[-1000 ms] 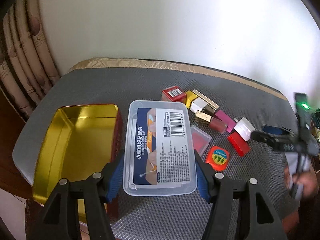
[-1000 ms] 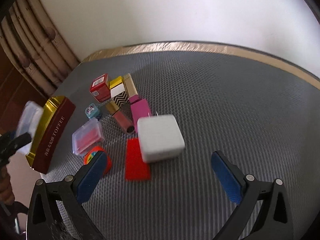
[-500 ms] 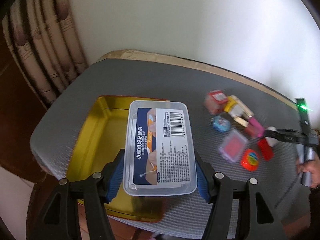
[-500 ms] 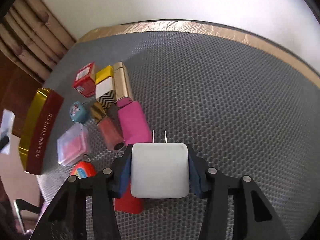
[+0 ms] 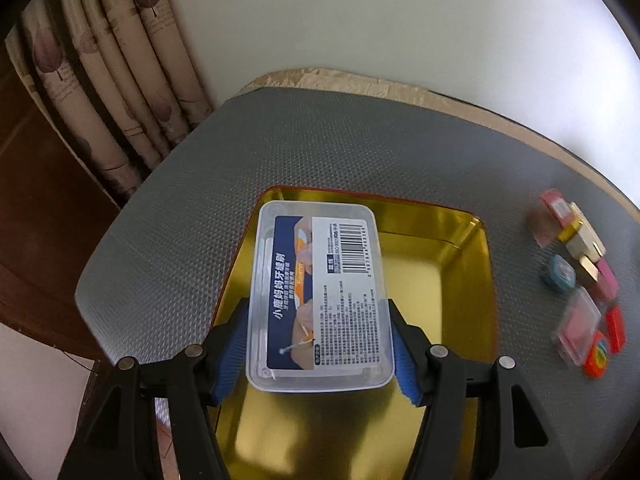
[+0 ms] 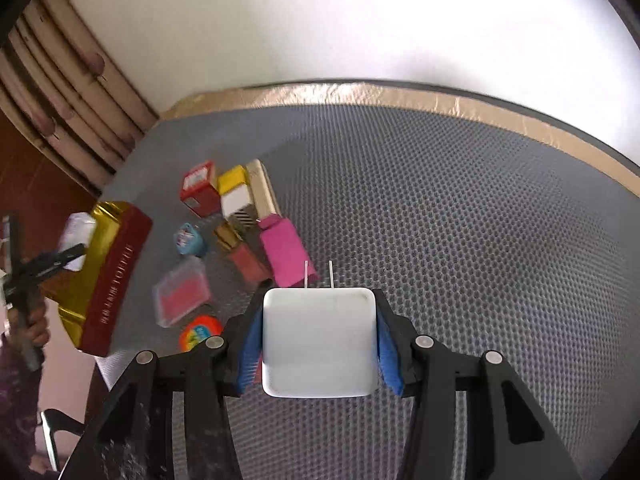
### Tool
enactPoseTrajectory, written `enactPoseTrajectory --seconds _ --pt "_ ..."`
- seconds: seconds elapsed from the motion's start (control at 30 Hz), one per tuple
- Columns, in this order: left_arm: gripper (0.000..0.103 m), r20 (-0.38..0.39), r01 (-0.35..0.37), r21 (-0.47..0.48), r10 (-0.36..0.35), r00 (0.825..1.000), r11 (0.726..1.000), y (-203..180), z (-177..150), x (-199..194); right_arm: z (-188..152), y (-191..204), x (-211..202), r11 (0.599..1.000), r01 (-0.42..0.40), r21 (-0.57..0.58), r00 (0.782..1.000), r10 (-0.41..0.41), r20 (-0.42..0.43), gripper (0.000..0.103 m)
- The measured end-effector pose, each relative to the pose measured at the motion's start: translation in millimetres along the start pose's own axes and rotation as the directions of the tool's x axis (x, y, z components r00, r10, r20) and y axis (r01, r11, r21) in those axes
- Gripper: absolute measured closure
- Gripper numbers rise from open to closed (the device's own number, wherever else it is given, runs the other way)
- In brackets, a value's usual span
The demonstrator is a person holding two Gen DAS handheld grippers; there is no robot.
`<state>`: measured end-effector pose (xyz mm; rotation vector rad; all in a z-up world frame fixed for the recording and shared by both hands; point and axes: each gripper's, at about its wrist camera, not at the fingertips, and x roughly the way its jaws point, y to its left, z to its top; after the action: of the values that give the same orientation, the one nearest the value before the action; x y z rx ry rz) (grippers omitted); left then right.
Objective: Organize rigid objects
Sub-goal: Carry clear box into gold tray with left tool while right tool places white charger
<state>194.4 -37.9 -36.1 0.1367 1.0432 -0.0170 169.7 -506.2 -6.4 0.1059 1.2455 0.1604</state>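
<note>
Clear plastic box (image 5: 320, 296) was clamped by the left gripper (image 5: 318, 350) above the gold tin (image 5: 460, 280); a smooth white charger (image 6: 319, 340) was pinched by the right gripper (image 6: 318, 346) over open grey mat (image 6: 480, 220).

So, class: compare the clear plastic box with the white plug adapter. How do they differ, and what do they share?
The clear plastic box is see-through, long and carries a printed barcode label; the white plug adapter is opaque, squarish and plain, with two metal prongs. The box hangs over the gold tin; the adapter is above the grey mat. Each is clamped in a hand-held gripper.
</note>
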Motion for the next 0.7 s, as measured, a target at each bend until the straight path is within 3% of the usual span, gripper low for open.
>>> enactPoseTrajectory --seconds 0.2,0.4,0.43,0.57,0.7 --pt "0.039 -0.049 -0.013 0.007 0.013 0.999 1.000 0 12 30 -6 9 -20 1.000 -0.029 0.008 0.999 0.029 0.037 0.056" --pt "0.038 0.015 -0.100 0.079 0.099 0.995 0.992 -2 15 31 -4 38 -21 0.998 -0.063 -0.007 0.997 0.063 0.039 0.056" --pt "0.038 0.022 -0.109 0.078 0.107 0.994 0.991 0 14 27 -3 45 -21 0.998 -0.069 -0.014 0.997 0.069 0.041 0.056" --pt "0.038 0.105 -0.031 -0.009 0.032 0.994 0.999 20 0 -14 4 76 -20 0.991 -0.132 -0.024 0.990 0.133 0.047 0.056" --pt "0.038 0.202 -0.021 -0.120 0.045 0.978 0.993 46 -33 -66 17 123 -13 0.974 -0.219 -0.057 0.974 0.221 0.042 0.056"
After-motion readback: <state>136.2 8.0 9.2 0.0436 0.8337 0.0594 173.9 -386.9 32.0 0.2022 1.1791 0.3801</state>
